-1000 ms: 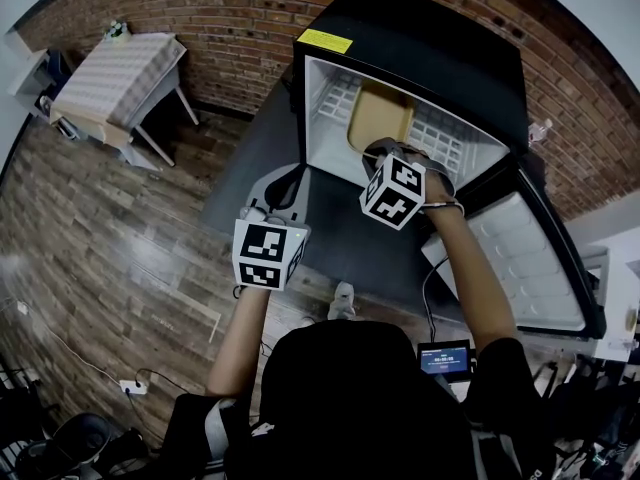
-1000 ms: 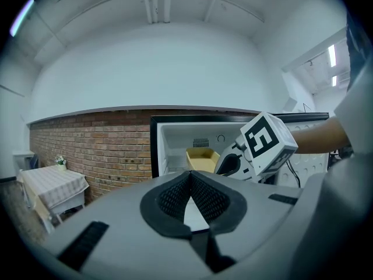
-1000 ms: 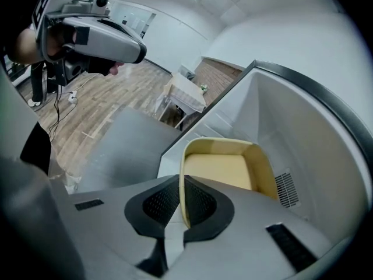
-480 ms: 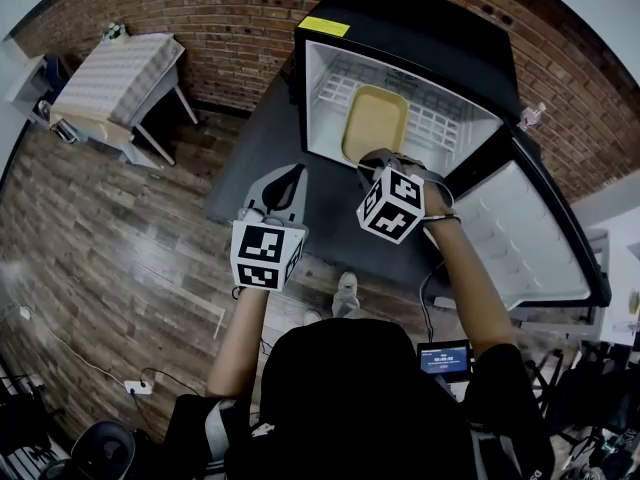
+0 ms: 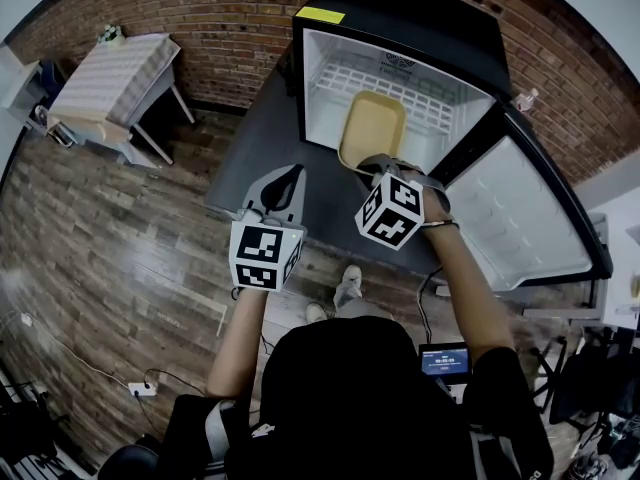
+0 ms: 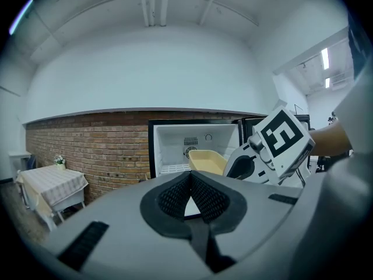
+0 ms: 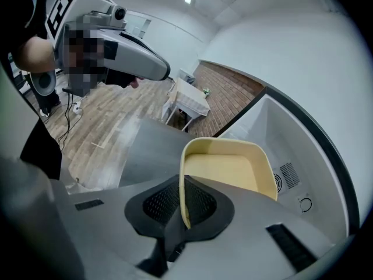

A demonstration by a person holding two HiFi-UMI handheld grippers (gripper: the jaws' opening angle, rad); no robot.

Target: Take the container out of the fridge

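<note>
A shallow pale-yellow container (image 5: 373,128) sticks out of the open black fridge (image 5: 400,38), its far end over the white wire shelf (image 5: 330,80). My right gripper (image 5: 368,164) is shut on the container's near rim (image 7: 184,206), which runs between the two pads. The container (image 7: 224,171) tilts up ahead of that gripper, with the fridge's white back wall behind it. My left gripper (image 5: 288,180) hangs left of the fridge opening, shut with nothing in it; its pads (image 6: 191,194) meet. The container (image 6: 207,161) also shows in the left gripper view.
The fridge door (image 5: 525,228) stands swung open to the right. A dark mat (image 5: 260,158) lies on the wooden floor before the fridge. A small table with a checked cloth (image 5: 118,73) stands at the back left by the brick wall (image 5: 200,18).
The right gripper has drawn the container toward me, so more of it hangs out of the fridge opening. The left gripper has come back a little with it.
</note>
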